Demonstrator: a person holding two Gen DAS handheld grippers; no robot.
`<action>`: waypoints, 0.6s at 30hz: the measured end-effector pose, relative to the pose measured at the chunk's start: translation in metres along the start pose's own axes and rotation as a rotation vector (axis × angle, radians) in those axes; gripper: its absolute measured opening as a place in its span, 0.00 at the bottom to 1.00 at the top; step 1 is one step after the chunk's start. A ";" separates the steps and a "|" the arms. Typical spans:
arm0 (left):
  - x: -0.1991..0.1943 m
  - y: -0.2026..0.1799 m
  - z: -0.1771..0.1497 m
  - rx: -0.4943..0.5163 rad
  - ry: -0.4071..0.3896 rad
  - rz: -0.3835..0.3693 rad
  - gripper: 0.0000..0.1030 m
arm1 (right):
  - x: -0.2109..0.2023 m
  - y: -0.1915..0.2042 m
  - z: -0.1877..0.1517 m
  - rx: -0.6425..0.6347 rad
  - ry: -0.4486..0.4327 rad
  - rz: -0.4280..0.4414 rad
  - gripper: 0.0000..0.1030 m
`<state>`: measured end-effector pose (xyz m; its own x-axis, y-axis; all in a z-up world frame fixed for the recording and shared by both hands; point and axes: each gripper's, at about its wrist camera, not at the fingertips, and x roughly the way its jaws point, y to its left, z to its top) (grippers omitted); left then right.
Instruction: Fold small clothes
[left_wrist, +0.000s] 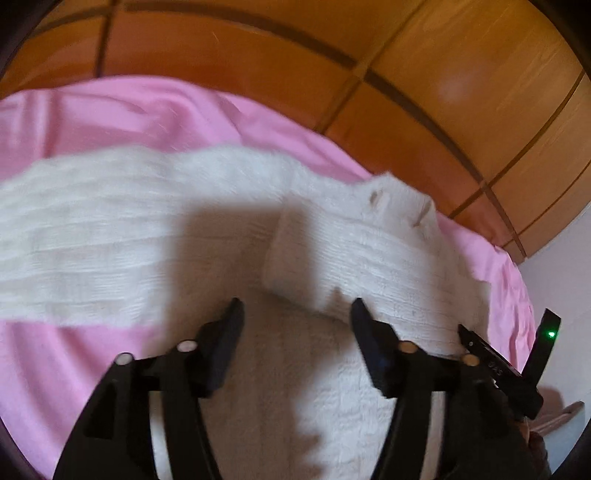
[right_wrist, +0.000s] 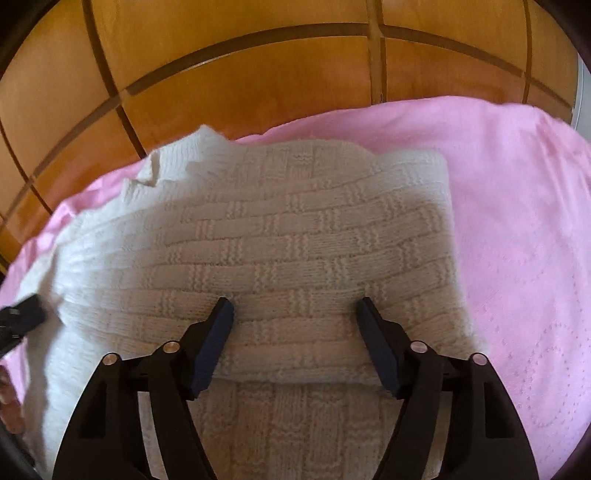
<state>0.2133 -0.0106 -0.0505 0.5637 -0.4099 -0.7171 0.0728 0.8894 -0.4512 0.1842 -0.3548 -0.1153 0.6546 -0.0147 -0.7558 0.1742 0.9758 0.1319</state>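
White basket-weave knitted garment (right_wrist: 295, 229) lies spread on a pink bed sheet (right_wrist: 517, 221), with orange-brown wooden panelling (right_wrist: 258, 66) beyond the far edge of the bed. In the right wrist view the garment's right part is folded over onto itself, the folded layer's near edge crossing between the jaws. The garment's far left corner is rumpled and raised near the panelling.

Right gripper (right_wrist: 295, 314): black fingers spread wide over the folded knit, nothing pinched between them, pads not pressing on the cloth.

Left gripper (left_wrist: 295, 314): fingers also apart, above the white knit, with no fabric clamped. The left view is motion-blurred; a long strip of the garment runs off to the left across the sheet, and a folded flap sits just beyond the fingertips to the right. Its shadow falls on the knit between and beyond the fingers.

The right gripper shows at the right edge of the left view with a green light on it.
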 end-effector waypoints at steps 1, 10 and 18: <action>-0.007 0.004 -0.001 -0.018 -0.014 -0.003 0.66 | 0.001 0.002 0.001 -0.009 0.003 -0.016 0.70; -0.098 0.123 -0.027 -0.394 -0.178 0.018 0.68 | -0.023 0.005 -0.001 -0.007 -0.039 -0.042 0.74; -0.171 0.257 -0.052 -0.736 -0.335 0.046 0.56 | -0.064 0.047 -0.046 -0.071 -0.042 0.122 0.74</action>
<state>0.0932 0.2778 -0.0717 0.7777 -0.1900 -0.5992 -0.4509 0.4956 -0.7424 0.1170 -0.2981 -0.0900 0.6981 0.0973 -0.7094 0.0399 0.9839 0.1742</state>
